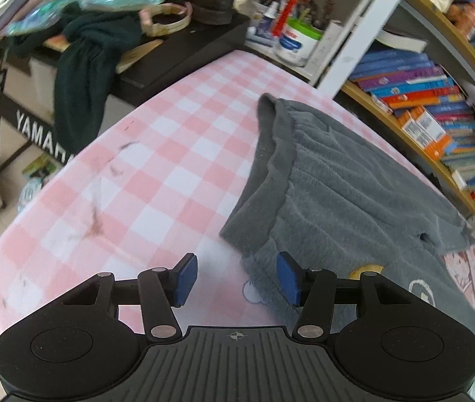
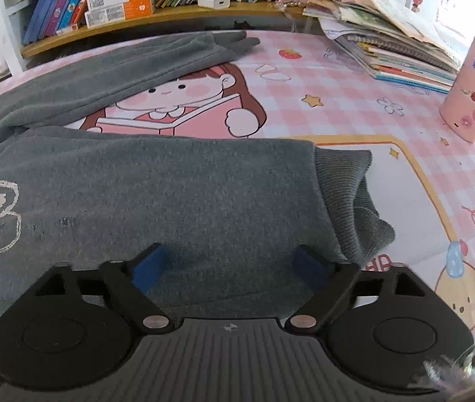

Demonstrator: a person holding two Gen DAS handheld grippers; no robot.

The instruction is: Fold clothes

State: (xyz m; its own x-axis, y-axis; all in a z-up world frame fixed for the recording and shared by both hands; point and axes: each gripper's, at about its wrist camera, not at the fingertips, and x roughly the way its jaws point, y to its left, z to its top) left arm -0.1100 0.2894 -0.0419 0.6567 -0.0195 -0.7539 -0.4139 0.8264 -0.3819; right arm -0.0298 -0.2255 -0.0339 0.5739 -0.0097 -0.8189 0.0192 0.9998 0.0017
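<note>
We are seeing one pair of grey pants (image 1: 331, 181) lying flat on a table (image 1: 157, 167) covered by a pink-and-white checked cloth, and we are holding two grippers over it. The left gripper (image 1: 235, 279) is hanging with its two blue pads spread apart and nothing between them, just above the waistband corner of the pants, where one edge is folded back on itself; the right pad is sitting over the fabric and the left pad over bare cloth. The right gripper (image 2: 229, 269) is also standing wide open, both blue pads hovering over the near leg of the pants, close to its ribbed cuff (image 2: 351, 197), which is lying just to the right of the fingers. We are counting two legs in the right wrist view: the near one running across under the gripper, and the far one stretching toward the shelf (image 2: 157, 16), with a cartoon girl printed on the cloth showing between them. The fabric is looking fleecy and soft, wrinkled in long ridges near the waist, and a white outline drawing is printed on the near leg. One pink cup (image 2: 472, 93) with stickers is standing well apart at the right, beside one stack of books (image 2: 395, 53).
</note>
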